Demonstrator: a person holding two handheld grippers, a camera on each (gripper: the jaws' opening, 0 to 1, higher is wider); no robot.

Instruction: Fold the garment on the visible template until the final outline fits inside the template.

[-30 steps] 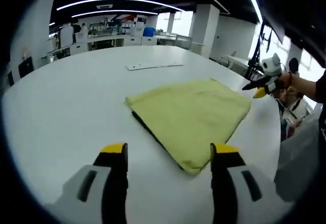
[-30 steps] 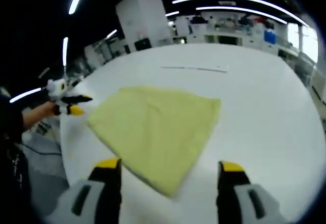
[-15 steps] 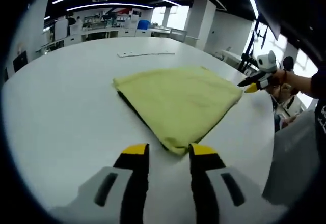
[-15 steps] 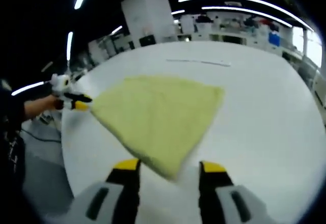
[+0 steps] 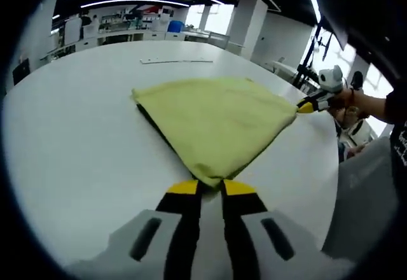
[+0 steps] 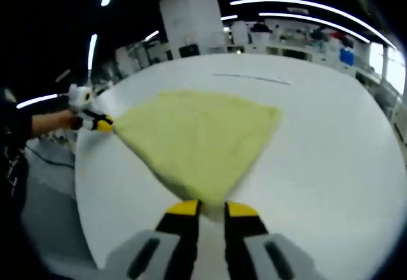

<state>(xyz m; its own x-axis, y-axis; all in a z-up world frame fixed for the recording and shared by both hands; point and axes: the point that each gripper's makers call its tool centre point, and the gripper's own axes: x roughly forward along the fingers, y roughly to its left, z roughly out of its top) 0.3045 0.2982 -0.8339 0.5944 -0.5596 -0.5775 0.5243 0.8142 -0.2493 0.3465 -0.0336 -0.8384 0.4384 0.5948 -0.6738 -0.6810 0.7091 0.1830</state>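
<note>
Lying on a white table [image 5: 70, 133], a yellow cloth [image 5: 213, 121] is pinched at opposite corners by left gripper [image 5: 210, 188] and right gripper [image 6: 212, 208].

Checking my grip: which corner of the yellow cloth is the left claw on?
The yellow cloth corner ending its dark-edged side; the right claw holds the next.

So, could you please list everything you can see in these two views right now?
Garment: one, yellow-green, folded flat on the table.
Template: one, dark edge showing under the garment's side.
Flat strip: one, pale, far on the table.
Table: one, white.
Left claw: yellow-tipped, closed on the garment's near corner.
Right claw: yellow-tipped, closed on another corner.
Person's hand: holding the right claw.
</note>
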